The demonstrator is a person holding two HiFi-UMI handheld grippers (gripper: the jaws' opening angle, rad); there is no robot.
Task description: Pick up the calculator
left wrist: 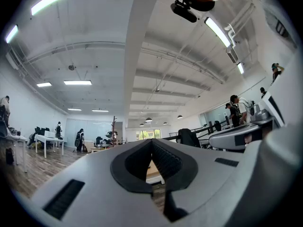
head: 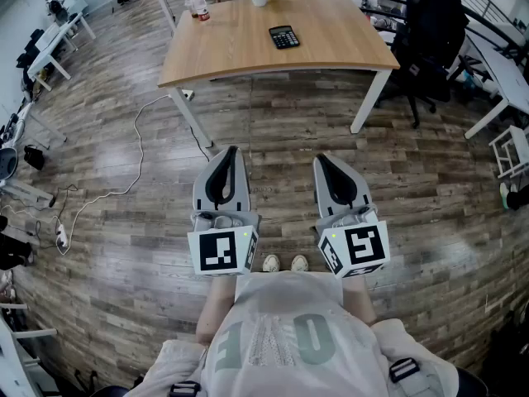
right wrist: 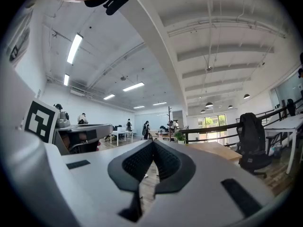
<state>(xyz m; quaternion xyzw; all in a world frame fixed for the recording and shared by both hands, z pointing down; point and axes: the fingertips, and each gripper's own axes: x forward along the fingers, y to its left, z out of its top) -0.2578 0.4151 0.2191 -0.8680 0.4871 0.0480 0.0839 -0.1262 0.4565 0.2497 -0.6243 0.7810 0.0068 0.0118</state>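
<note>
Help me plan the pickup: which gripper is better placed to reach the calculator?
Right, narrowly. The calculator sits a little closer to the right gripper than to the left gripper; both are shut, empty and well short of the table.

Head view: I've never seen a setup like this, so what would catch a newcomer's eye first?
Closest in, the left gripper and the right gripper are held side by side above the plank floor. Both have their jaws shut on nothing, and each carries a black-and-white marker cube. Beyond them stands a light wooden table, with a small black calculator lying flat on its right half.
</note>
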